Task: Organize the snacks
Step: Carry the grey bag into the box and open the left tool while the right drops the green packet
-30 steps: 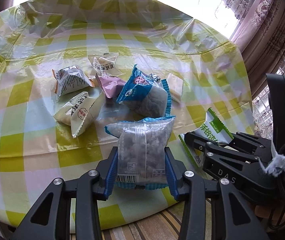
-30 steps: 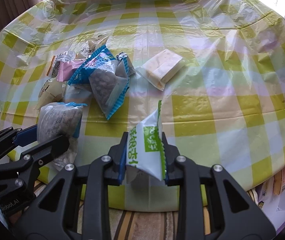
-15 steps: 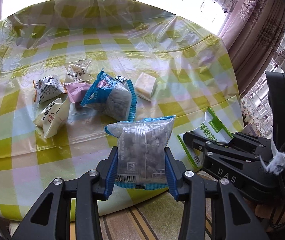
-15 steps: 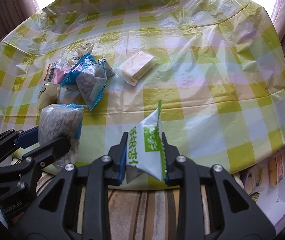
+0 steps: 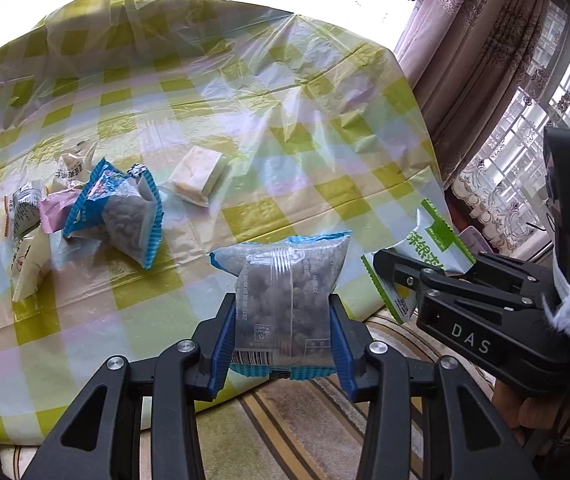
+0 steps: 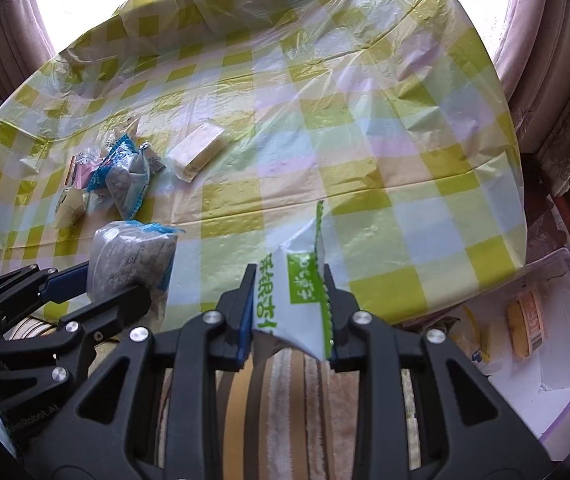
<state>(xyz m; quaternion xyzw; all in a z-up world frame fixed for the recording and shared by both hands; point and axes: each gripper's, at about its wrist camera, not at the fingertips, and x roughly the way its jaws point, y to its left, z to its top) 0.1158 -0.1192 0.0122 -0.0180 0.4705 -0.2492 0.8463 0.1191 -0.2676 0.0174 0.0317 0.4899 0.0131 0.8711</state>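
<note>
**Mei:** Curtained windows (image 5: 485, 60) stood behind a round worktop (image 6: 325, 80) under a crinkled yellow-green checked plastic cloth. Below its right edge, in the right wrist view, sat a clear plastic bin (image 6: 557, 340) with a few yellow and orange packets lying in it. That looked to me like where the snacks were headed.

**Tom:** And what were the hands carrying?

**Mei:** The left gripper (image 5: 283, 336) had its blue-padded fingers (image 5: 221, 340) closed on a clear, blue-edged pouch of dark nuts (image 5: 285, 280), gripped by its lower half near the barcode, held above the near edge of the worktop. The right gripper (image 6: 289, 316) had its fingers pinched on a white-and-green foil sachet (image 6: 293, 300), also off the cloth, over the striped fabric below.

**Tom:** How would you expect those to behave?

**Mei:** Both light, I judged. The nut pouch was puffy and lumpy, so the film could slide against the pads; a hold across the filled middle seemed safer than the thin seam. The sachet was flat, crisp and slick, folding where it was squeezed, so it wanted a firm pinch well inside its edge.

**Tom:** What remained on the worktop?

**Mei:** A small heap at the left: another blue-edged nut pouch (image 5: 125, 216), a pink wrapper (image 5: 55, 210), several white printed packets (image 5: 23, 204), and just beside them a pale cream cake in clear wrap (image 5: 197, 174), soft enough to crush.
</note>
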